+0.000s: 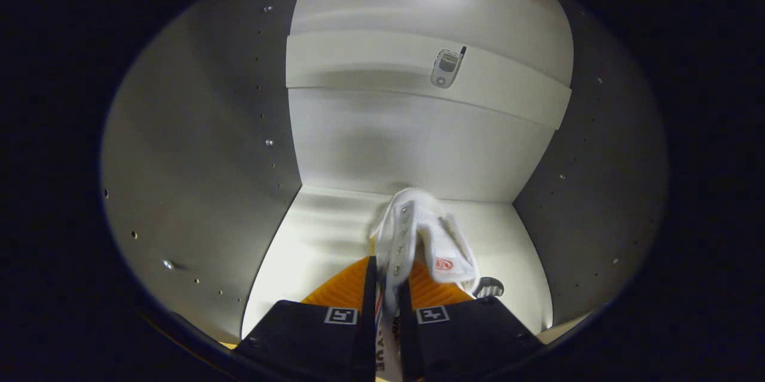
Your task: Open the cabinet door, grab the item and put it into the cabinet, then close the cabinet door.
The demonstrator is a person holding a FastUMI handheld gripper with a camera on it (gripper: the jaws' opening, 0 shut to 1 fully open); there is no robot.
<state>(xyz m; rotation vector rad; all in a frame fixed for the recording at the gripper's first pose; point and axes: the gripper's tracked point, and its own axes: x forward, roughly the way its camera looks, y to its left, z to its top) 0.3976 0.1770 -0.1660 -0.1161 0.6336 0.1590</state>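
Observation:
I am looking into the white cabinet (418, 143); its back wall stands ahead and its bottom board (323, 238) lies under the fingers. My gripper (387, 286) is shut on a white sneaker (418, 232), pinching its eyelet edge between both fingers. The shoe sticks out ahead of the fingertips, with its tongue and a small red tag to the right, hanging just above the bottom board. A small silver flip phone (447, 66) lies on the shelf (358, 62) above. The cabinet door is out of sight.
Grey side walls (197, 149) with rows of peg holes close in on both sides. The shelf crosses the cabinet at mid height, well above the shoe. A dark part of the shoe's sole (490, 286) shows right of the fingers.

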